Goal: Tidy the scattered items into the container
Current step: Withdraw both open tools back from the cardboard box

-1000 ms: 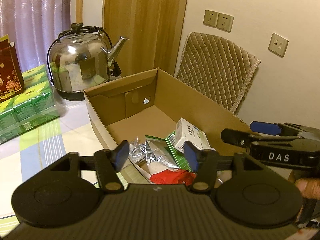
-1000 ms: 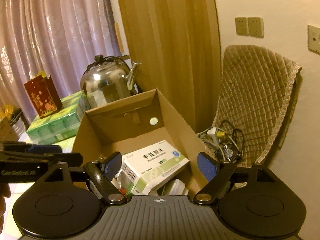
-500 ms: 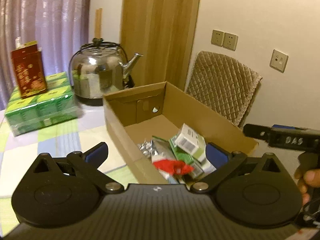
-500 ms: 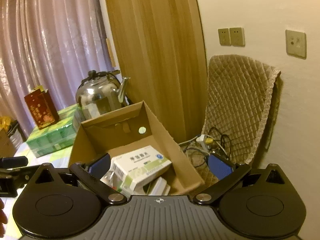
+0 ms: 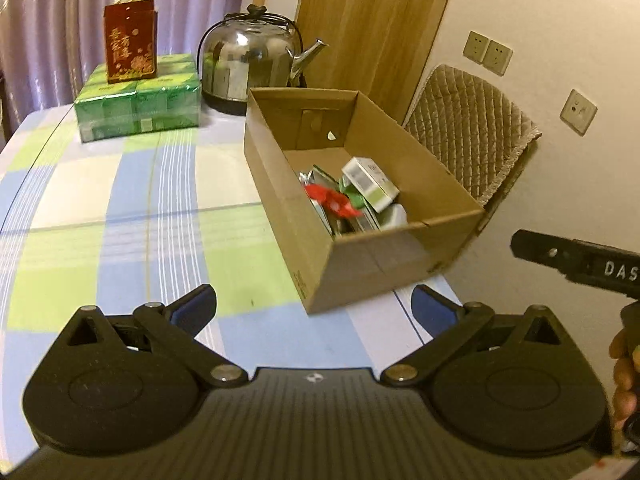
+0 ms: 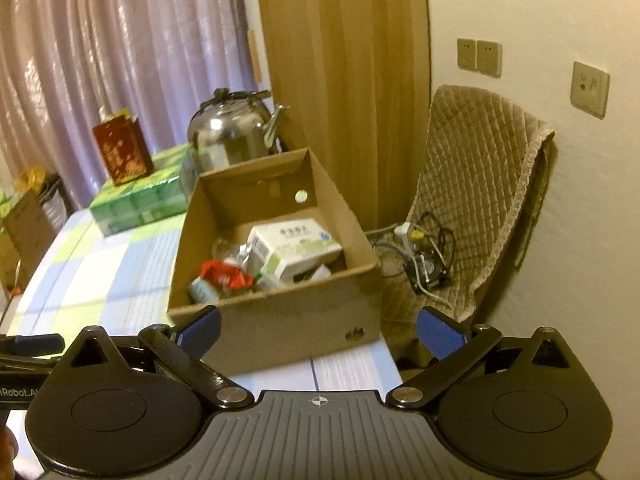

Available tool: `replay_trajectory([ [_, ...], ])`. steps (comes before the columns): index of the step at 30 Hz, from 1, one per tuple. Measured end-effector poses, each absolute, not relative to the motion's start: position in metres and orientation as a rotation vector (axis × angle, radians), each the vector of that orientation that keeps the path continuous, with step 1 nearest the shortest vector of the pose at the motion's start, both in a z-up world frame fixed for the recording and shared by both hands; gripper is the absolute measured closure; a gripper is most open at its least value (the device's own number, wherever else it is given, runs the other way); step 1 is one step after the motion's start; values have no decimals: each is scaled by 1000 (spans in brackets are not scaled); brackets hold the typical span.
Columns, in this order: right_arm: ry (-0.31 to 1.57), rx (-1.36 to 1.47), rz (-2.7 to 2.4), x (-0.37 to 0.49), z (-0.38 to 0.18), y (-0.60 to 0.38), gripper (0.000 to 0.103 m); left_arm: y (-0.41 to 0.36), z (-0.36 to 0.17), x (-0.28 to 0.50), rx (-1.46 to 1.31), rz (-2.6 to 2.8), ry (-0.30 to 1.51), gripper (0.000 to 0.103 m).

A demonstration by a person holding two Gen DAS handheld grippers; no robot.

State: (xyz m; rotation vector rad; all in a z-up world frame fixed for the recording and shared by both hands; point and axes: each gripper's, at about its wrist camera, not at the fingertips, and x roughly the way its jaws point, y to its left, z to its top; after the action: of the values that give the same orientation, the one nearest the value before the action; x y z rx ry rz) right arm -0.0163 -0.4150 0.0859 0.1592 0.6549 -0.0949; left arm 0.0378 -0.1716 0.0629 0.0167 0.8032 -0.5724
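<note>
Hovering over the checked worktop (image 5: 120,208) short of the cardboard box (image 5: 384,256), left gripper (image 5: 314,306) and right gripper (image 6: 318,330), jaws spread wide, empty, white carton (image 6: 296,246) and red packet (image 5: 334,200) inside.

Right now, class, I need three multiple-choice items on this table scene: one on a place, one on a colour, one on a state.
1. Where does the red gift box stand?
A. on the green tissue pack
B. inside the cardboard box
C. on the chair

2. What colour is the crumpled wrapper in the cardboard box?
A. blue
B. red
C. yellow

3. How is the left gripper?
A. shut on a carton
B. shut, empty
C. open, empty

Answers: 1 A, it sits atop the pack; 2 B, plainly red; 3 C, jaws spread with nothing between them.
</note>
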Motion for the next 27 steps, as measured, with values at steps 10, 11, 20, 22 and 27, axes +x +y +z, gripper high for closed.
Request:
replay_trajectory([
  [10,689,46,-42,-46,90,-392,2,-154,77,-3,-13,-484,788,1],
  [11,692,41,-35,-47,90,-391,2,-153,78,-5,-18,-482,791,1],
  [20,694,31,-7,-60,94,-382,2,-153,79,-20,-47,-494,795,1],
  [22,697,27,-13,-61,94,-382,2,-155,79,-23,-43,-496,794,1],
  [27,708,19,-24,-64,93,-382,2,-158,77,-27,-31,-489,797,1],
])
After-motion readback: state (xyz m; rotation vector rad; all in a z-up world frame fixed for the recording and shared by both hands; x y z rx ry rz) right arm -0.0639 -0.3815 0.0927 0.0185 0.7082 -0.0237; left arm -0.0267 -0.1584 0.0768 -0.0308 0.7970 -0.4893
